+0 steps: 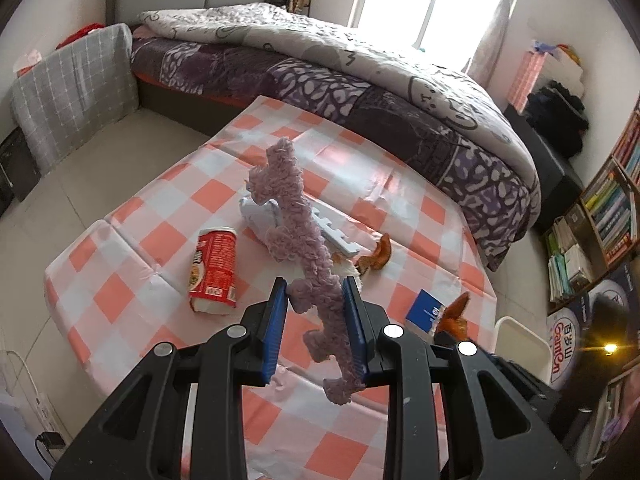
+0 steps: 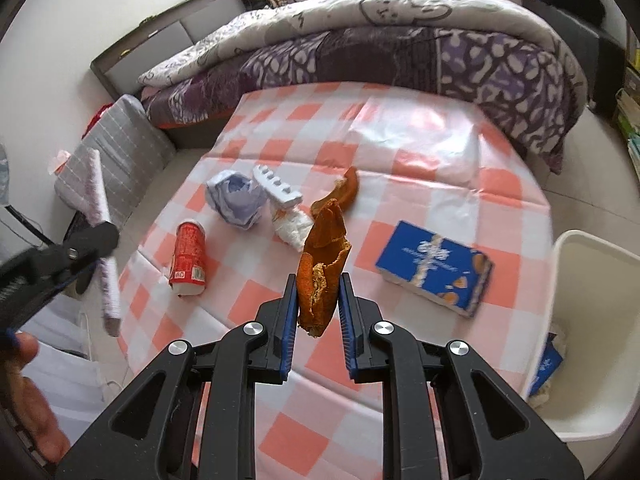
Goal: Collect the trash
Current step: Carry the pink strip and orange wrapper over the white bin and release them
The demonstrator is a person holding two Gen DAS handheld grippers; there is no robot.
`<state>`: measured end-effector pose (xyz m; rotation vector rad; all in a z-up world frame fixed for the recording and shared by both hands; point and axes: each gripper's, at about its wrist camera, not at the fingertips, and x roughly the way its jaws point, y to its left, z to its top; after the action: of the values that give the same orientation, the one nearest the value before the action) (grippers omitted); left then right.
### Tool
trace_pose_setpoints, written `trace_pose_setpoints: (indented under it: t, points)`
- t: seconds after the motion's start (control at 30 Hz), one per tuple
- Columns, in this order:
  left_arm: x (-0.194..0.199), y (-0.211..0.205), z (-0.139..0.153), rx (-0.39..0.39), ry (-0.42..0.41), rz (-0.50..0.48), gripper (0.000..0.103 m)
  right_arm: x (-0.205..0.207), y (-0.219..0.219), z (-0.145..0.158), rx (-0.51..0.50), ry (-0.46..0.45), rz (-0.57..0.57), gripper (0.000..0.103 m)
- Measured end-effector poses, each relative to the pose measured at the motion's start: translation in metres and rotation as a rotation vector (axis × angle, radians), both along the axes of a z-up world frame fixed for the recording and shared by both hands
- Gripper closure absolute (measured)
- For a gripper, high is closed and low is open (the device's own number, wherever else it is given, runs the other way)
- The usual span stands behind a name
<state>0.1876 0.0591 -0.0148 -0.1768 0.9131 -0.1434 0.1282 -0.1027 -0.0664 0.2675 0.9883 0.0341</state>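
My left gripper (image 1: 314, 294) is shut on a long pink foam strip (image 1: 298, 216) and holds it above the checkered table (image 1: 132, 252); gripper and strip also show at the left of the right wrist view (image 2: 102, 216). My right gripper (image 2: 318, 296) is shut on a piece of orange peel (image 2: 324, 256), held above the table. On the table lie a red can (image 2: 188, 254), a crumpled pale paper ball (image 2: 236, 200), a white foam piece (image 2: 278, 188), a white tissue wad (image 2: 292, 226), another orange peel (image 2: 346, 190) and a blue box (image 2: 434, 268).
A white bin (image 2: 580, 320) stands at the table's right edge with blue and white trash inside. A bed (image 1: 360, 80) runs along the far side of the table. A bookshelf (image 1: 608, 216) is at the right. A grey cushion (image 1: 76, 92) leans at the left.
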Motion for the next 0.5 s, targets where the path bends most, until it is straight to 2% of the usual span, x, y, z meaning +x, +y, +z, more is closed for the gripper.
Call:
trace_pose_setpoints:
  t: [0.5]
  points:
    - [-0.008,-0.081,-0.007,0.026,-0.025,-0.131,0.074,-0.04,-0.088,0.032,-0.048,0.002,-0.178,0.084]
